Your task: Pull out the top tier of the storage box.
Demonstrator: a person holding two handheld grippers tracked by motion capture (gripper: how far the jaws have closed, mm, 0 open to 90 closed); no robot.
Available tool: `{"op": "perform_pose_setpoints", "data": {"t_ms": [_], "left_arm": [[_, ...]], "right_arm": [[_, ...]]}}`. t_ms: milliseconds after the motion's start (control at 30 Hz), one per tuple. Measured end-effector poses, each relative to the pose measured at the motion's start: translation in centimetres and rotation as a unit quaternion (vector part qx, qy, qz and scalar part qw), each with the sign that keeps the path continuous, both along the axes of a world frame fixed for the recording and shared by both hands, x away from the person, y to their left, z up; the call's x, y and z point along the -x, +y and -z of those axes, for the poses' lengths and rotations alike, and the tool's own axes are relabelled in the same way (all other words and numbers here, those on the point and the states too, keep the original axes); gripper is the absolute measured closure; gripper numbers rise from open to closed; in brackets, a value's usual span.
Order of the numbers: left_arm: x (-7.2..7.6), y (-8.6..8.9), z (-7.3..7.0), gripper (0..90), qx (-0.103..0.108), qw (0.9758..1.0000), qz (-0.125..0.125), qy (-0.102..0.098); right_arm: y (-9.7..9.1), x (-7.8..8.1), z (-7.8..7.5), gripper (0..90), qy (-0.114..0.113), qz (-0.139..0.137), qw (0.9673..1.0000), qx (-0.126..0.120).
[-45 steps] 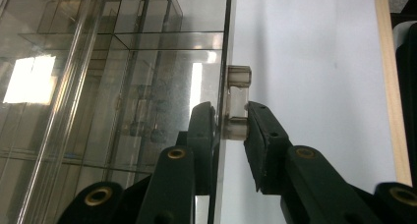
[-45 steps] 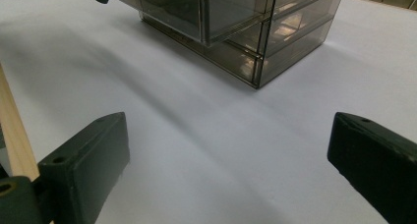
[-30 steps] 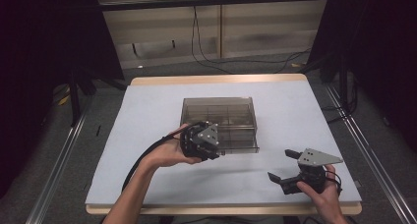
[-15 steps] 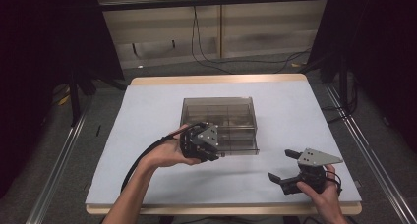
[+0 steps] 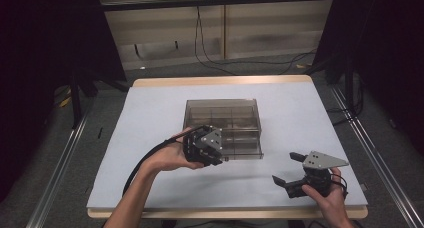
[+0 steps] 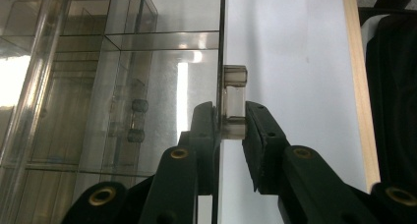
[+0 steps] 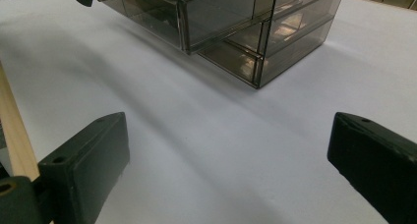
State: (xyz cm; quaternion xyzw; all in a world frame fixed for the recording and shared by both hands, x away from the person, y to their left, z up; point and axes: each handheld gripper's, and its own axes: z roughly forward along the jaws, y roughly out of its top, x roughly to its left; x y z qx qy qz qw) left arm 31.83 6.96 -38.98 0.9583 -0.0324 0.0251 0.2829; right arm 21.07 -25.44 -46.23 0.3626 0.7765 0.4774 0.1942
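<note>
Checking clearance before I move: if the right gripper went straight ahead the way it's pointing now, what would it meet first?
Probably the clear drawer box. The right gripper, jaws open, faces it across bare white table; the pulled-out drawer looks nearest, though depth is hard to judge.

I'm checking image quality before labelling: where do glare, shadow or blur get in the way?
High view: dark surroundings, evenly lit white table. Left gripper view: bright glare on the smoky clear plastic drawer box; its knob sits sharp between the left gripper jaws. Right gripper view: soft shadows, near jaws of the right gripper slightly blurred.
</note>
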Motion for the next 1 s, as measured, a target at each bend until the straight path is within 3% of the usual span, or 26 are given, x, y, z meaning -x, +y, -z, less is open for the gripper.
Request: {"op": "perform_pose_setpoints", "data": {"t_ms": [533,767,1000], "left_arm": [[0.14,-0.22,-0.01,74.8,-0.018,0.9998,0.005,0.006],[0.06,-0.15,-0.11,72.8,-0.008,1.0,-0.002,0.004],[0.12,0.36,-0.87,66.7,0.028,0.9995,-0.008,0.011]], "right_arm": [[0.02,-0.01,0.01,2.3,0.0,-0.001,1.0,0.0],[0.04,-0.01,0.01,2.3,0.0,-0.001,1.0,0.0],[0.03,-0.01,0.01,2.3,0.0,-0.001,1.0,0.0]]}}
